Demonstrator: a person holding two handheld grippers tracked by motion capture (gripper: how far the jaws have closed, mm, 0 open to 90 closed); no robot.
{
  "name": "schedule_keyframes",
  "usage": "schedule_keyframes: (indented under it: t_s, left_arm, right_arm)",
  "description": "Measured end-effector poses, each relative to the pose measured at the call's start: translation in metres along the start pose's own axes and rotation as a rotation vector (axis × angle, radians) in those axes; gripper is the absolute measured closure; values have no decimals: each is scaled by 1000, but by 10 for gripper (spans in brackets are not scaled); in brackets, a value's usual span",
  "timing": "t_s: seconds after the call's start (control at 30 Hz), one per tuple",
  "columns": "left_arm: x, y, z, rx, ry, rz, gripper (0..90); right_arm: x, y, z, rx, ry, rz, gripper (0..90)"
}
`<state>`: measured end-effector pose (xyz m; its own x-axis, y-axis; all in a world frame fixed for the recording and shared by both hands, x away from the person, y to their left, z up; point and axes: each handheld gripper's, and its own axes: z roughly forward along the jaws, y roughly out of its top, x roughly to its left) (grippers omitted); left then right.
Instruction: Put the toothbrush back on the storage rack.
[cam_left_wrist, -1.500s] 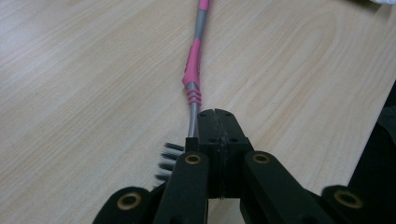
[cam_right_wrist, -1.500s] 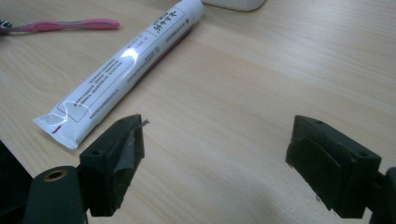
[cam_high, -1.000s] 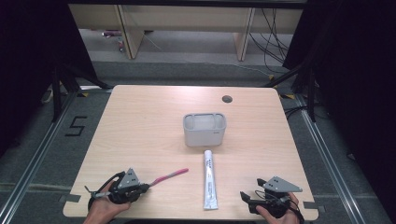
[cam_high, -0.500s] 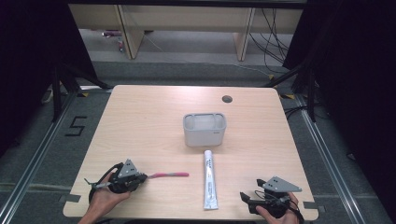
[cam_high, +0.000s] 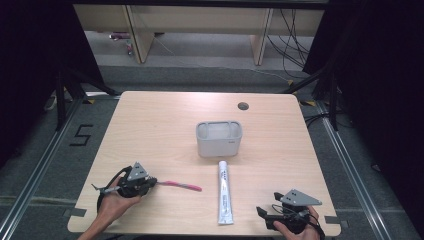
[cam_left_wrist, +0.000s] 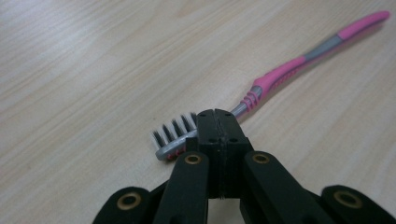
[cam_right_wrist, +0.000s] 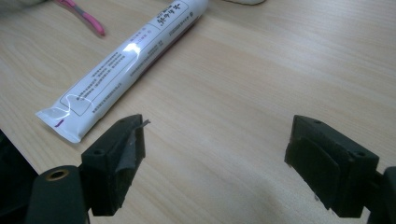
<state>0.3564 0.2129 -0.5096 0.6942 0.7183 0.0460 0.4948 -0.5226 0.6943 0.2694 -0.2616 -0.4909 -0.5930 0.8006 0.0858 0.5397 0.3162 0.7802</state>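
1. Scene: a toothbrush (cam_high: 179, 185) lies on the table (cam_high: 150, 125) at the near left, a white tube (cam_high: 224, 191) lies lengthwise near the middle front, and a grey bin (cam_high: 219, 138) stands beyond the tube.
2. Left gripper (cam_high: 137, 182): its jaws are pressed together on the toothbrush neck, just behind the bristles (cam_left_wrist: 175, 133). The pink handle (cam_left_wrist: 303, 60) points away from the jaws and rests on or just above the table; which one cannot be told.
3. Right gripper (cam_high: 280, 215): its jaws are spread wide, hold nothing, and sit at the near right edge. The crimped end of the tube (cam_right_wrist: 60, 122) lies just beyond its left jaw.
4. Step in hand, as judged: lift the toothbrush, probably to the bin.
5. Keep the pinch firm. The grip is near one end, so the long handle will tend to swing or droop.
6. Raise the gripper straight up before any sideways travel, so the handle tip does not drag on the table.
7. Route the brush clear of the tube, which lies between it and the right gripper.
8. Keep the right gripper parked and apart from the tube until needed.
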Motion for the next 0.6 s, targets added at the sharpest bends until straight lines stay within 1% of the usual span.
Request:
schedule_keyframes:
  t_s: [0.07, 0.13, 0.17, 0.23, 0.27, 0.37, 0.4, 0.5, 0.57, 0.6]
  left_arm:
    - [1, 4, 3, 6, 0, 1, 895]
    - [3, 8, 5, 14, 4, 11, 894]
    - [2, 10, 7, 7, 4, -2, 894]
    - [4, 14, 9, 16, -4, 6, 894]
    - [3, 15, 11, 12, 0, -2, 894]
    - [6, 20, 16, 22, -3, 2, 894]
    - [6, 21, 17, 27, -1, -4, 894]
    - [8, 25, 22, 12, 6, -20, 893]
    - [10, 28, 22, 17, 4, -13, 892]
    - [10, 29, 23, 14, 10, -17, 891]
  right_arm:
    - [0, 0, 0, 5, 2, -2, 197]
    - [0, 0, 0, 7, 2, -1, 197]
    - [1, 0, -1, 7, -5, 12, 197]
    - [1, 0, -1, 9, -3, 18, 198]
    - [0, 0, -1, 5, -10, 0, 197]
    - [-1, -1, 0, 1, -11, -5, 197]
    - [-1, -1, -1, 2, -8, -3, 197]
    - [-1, -1, -1, 3, -2, 1, 198]
    - [-1, 0, -1, 4, -2, 1, 197]
    - [-1, -1, -1, 4, -1, 2, 198]
